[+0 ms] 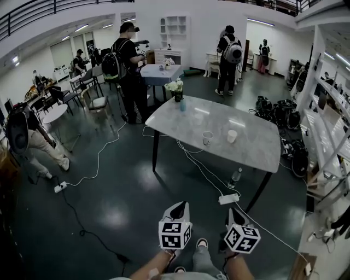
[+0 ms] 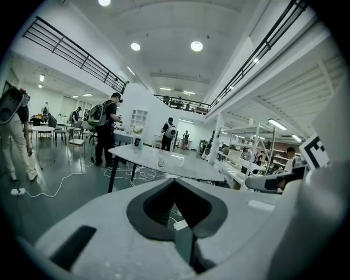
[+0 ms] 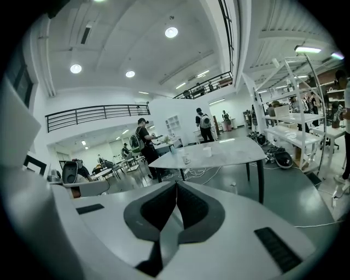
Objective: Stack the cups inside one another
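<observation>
Grey marble-look table [image 1: 246, 150] at frame centre carries a small white cup [image 1: 207, 138] and, apart from it, a second white cup [image 1: 232, 136]; the left gripper [image 1: 179, 206] and right gripper [image 1: 234, 214], at lower centre, are closed, empty and well short of them, so should likely close in and open first.

A large open-plan lab or office hall, shown by a railed mezzanine [image 1: 54, 11] overhead, white shelving racks [image 1: 331, 104] along one side, a table [image 1: 257, 145] and chairs [image 1: 95, 101] on a dark glossy floor [image 1: 120, 208] crossed by cables [image 1: 101, 156], and people [image 1: 130, 49] wearing backpacks [image 1: 112, 65].
</observation>
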{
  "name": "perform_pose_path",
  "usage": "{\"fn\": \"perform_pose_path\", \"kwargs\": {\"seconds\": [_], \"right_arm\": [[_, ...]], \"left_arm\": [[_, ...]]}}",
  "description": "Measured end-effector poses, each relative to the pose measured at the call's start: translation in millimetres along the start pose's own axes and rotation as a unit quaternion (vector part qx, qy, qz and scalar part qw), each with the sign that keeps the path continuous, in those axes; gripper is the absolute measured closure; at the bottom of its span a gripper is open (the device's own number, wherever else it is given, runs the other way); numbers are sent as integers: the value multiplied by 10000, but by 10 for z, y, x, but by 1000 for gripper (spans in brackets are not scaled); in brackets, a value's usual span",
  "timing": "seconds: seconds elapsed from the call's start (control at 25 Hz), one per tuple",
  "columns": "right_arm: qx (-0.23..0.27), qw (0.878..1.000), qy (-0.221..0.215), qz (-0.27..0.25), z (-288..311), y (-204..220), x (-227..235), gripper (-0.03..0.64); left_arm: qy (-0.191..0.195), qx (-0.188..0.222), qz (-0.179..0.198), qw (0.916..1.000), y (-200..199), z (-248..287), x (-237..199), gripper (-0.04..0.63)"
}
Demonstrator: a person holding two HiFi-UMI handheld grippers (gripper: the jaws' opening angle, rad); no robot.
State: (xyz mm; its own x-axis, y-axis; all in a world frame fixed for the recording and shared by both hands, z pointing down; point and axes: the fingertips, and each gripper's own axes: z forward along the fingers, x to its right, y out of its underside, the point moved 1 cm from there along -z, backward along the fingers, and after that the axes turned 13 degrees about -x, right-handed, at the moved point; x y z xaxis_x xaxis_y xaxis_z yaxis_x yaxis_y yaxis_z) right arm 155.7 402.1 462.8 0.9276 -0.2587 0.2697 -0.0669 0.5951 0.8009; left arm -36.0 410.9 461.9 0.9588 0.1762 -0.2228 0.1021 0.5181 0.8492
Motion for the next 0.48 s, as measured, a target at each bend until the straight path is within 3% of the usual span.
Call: {"fn": "perform_pose_path", "kwargs": {"seconds": [0.48], "right_arm": [[-41,9999,-101,-70,699,-590,307,609]], "left_arm": [[-217,-59,-18,9997,-417,717,-168,601]]}}
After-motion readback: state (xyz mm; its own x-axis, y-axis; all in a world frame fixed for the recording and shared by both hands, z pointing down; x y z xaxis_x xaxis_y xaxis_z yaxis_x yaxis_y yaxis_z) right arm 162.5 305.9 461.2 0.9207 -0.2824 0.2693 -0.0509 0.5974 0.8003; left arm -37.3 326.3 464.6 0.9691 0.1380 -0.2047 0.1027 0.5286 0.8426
